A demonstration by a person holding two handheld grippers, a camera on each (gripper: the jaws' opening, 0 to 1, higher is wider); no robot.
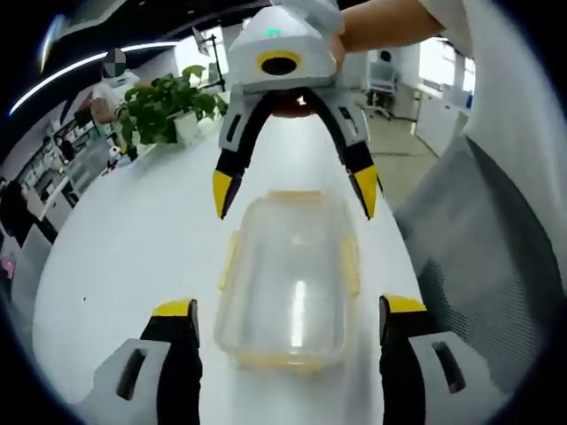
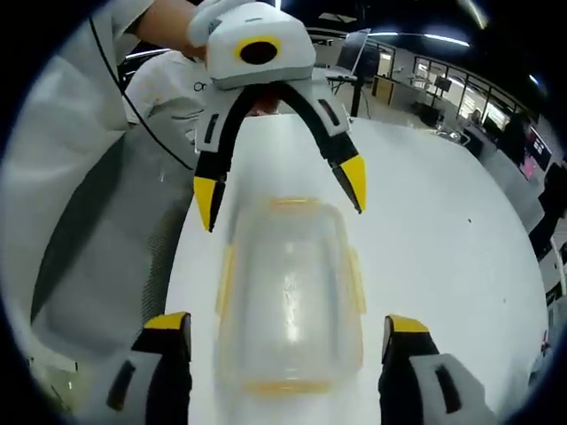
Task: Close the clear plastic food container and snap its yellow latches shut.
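Observation:
A clear plastic food container lies lengthwise on the white table, its lid resting on top. Yellow latches run along its sides and ends; I cannot tell whether they are snapped down. In the left gripper view my left gripper is open, its jaws straddling the container's near end. My right gripper faces it, open, over the far end. In the right gripper view my right gripper stands open astride the near end. The left gripper hangs open above the opposite end.
A potted plant stands far back on the table. The table edge runs close beside the container, with the person's grey clothing just past it. Bare white tabletop spreads on the other side. Office desks sit behind.

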